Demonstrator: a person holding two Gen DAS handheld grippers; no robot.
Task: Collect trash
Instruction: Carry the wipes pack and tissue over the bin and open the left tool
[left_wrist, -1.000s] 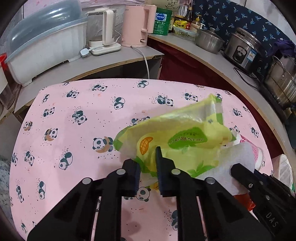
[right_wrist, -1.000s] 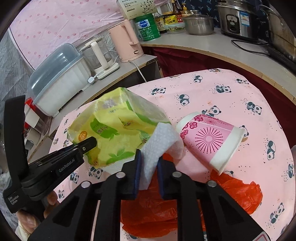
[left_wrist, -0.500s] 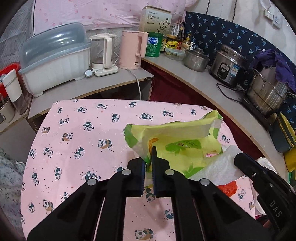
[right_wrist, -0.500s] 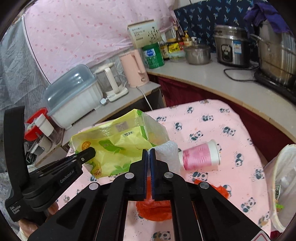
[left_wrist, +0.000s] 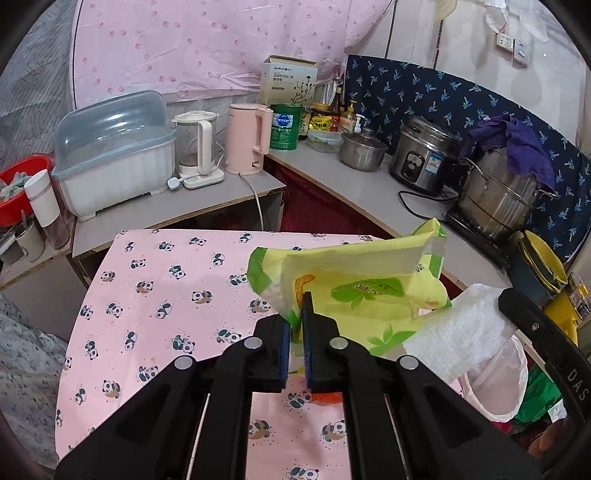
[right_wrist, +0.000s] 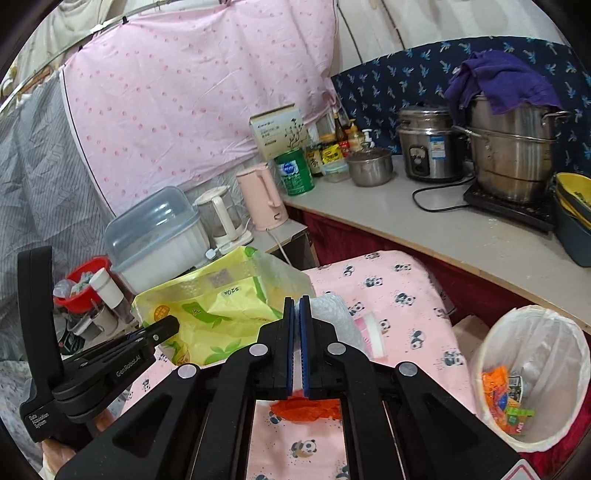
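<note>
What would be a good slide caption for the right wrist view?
Right gripper shut on a paper towel, lifted above the panda tablecloth, with the lined trash bin waiting at right.

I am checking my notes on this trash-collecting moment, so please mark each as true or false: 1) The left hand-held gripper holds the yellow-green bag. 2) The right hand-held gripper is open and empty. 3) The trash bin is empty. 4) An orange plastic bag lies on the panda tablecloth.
1) True: the left hand-held gripper is shut on the yellow-green bag.
2) False: the right hand-held gripper is shut on the white paper towel.
3) False: the trash bin already holds colourful wrappers.
4) True: the orange plastic bag lies on the panda tablecloth.
</note>
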